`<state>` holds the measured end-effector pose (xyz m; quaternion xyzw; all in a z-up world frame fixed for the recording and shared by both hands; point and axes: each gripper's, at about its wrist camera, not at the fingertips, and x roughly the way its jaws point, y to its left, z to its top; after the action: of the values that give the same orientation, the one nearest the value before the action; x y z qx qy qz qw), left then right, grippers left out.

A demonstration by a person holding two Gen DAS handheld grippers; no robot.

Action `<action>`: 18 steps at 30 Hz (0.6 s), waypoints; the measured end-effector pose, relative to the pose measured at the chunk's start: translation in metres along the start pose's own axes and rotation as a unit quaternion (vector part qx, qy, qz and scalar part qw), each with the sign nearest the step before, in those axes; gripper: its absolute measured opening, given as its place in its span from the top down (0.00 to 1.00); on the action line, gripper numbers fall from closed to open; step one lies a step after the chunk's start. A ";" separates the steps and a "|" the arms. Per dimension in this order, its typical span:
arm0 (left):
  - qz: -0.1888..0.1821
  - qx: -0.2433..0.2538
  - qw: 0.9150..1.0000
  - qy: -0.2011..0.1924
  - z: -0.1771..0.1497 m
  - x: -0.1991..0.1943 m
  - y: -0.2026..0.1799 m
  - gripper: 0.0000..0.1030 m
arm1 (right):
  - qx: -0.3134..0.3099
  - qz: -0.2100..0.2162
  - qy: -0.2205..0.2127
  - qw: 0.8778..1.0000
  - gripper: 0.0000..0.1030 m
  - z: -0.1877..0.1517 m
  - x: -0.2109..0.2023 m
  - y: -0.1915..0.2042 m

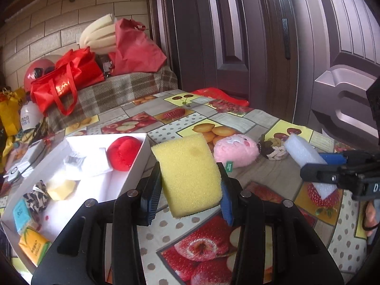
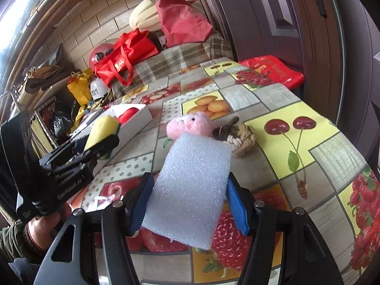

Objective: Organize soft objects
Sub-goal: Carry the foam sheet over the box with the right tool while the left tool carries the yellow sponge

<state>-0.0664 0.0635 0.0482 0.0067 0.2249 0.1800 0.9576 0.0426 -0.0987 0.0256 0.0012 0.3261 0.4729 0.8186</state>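
My left gripper [image 1: 188, 190] is shut on a yellow sponge [image 1: 187, 173] and holds it above the table, just right of the white box [image 1: 133, 178]. The box holds a red plush [image 1: 123, 149], a pale yellow piece [image 1: 60, 188] and other small soft items. My right gripper [image 2: 190, 197] is shut on a white foam block [image 2: 190, 190], held above the table. A pink plush toy [image 2: 190, 124] and a knotted rope toy [image 2: 239, 140] lie on the table beyond the foam. The left gripper with the sponge [image 2: 102, 130] also shows in the right wrist view.
The table has a fruit-pattern cloth [image 2: 296, 123]. Red bags [image 1: 64, 80], a red helmet [image 1: 38, 71] and a cream cushion [image 1: 99, 35] sit on a plaid surface behind. A dark door [image 1: 237, 35] stands at the far right. A red packet [image 2: 273, 71] lies at the table's far edge.
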 end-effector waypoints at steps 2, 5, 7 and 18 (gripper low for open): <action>0.005 -0.001 1.000 -0.010 -0.004 -0.012 0.006 0.59 | -0.008 -0.001 -0.025 1.000 0.41 0.004 -0.003 0.007; 0.012 -0.012 1.000 -0.020 -0.010 -0.026 0.016 0.59 | -0.017 0.000 -0.058 0.998 0.41 0.010 -0.002 0.021; 0.015 -0.023 0.999 -0.024 -0.013 -0.031 0.024 0.59 | -0.025 -0.003 -0.076 0.997 0.41 0.012 0.002 0.031; 0.042 -0.055 0.997 -0.037 -0.027 -0.052 0.062 0.59 | -0.077 0.003 -0.083 0.994 0.41 0.012 0.031 0.079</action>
<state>-0.1420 0.1016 0.0522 -0.0294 0.1781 0.2322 0.9558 -0.0018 -0.0271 0.0433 -0.0213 0.2195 0.4977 0.8389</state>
